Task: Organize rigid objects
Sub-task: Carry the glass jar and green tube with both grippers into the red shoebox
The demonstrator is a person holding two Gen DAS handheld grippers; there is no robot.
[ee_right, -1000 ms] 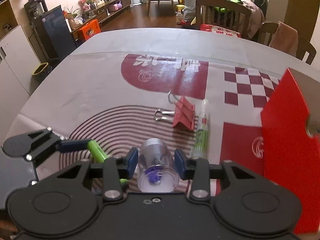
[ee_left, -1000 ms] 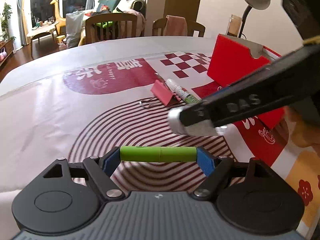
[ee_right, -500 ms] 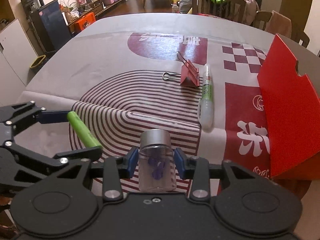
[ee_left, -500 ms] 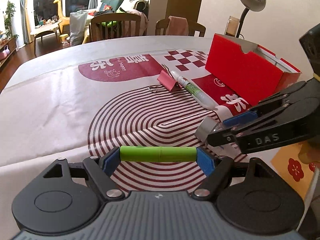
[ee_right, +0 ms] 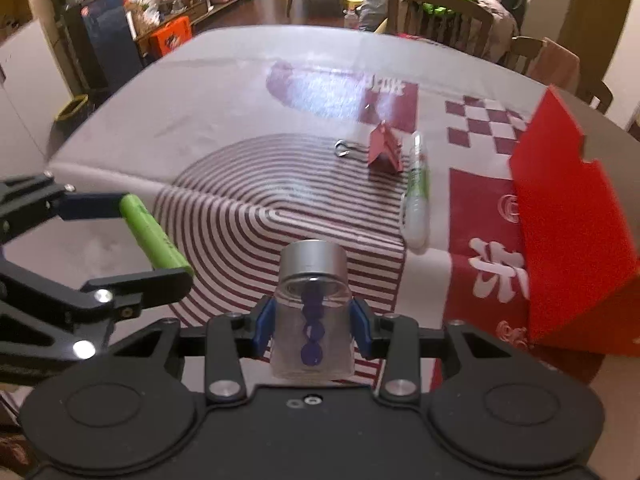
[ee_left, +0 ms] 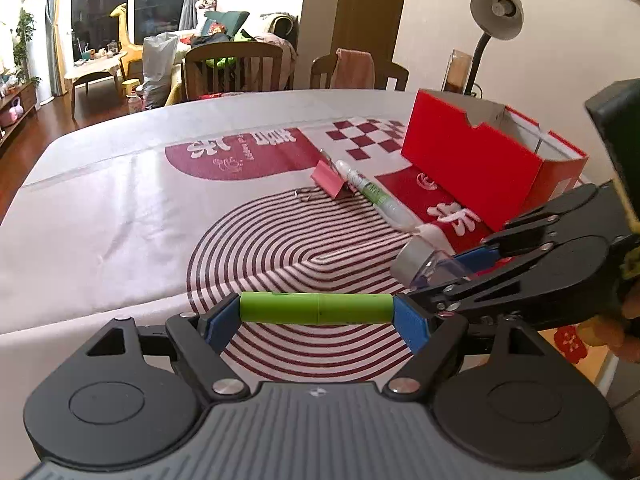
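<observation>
The left gripper (ee_left: pixel 316 309) is clamped endwise on a bright green cylindrical marker (ee_left: pixel 316 309), which is held crosswise between the two blue pads (ee_left: pixel 222 322). In the right wrist view the same green marker (ee_right: pixel 154 236) is seen at 9 o'clock, carried clear of the table.

The right gripper (ee_right: pixel 312 326) is closed on a small clear glass vial with a silver metal cap (ee_right: pixel 312 312); a string of purple beads is visible inside it. The vial is gripped at its body, cap pointing away from the camera. In the left wrist view this vial (ee_left: pixel 420 260) is seen at 3 o'clock, just beside the left gripper's right fingertip.

Beyond both grippers, a table covered with a white cloth printed with dark red stripes and checks (ee_left: pixel 120 216) is seen. At 12 o'clock in the right wrist view, a red folded binder clip with wire handles (ee_right: pixel 384 150) is lying on the cloth, and just beside it, toward 1 o'clock, a slim clear tube with a green label (ee_right: pixel 416 188) is lying lengthwise. At 3 o'clock an open red cardboard box (ee_right: pixel 568 216) is standing on the cloth, near the tube but apart from it. In the left wrist view the box (ee_left: pixel 476 160) is at 2 o'clock, its grey interior visible.
</observation>
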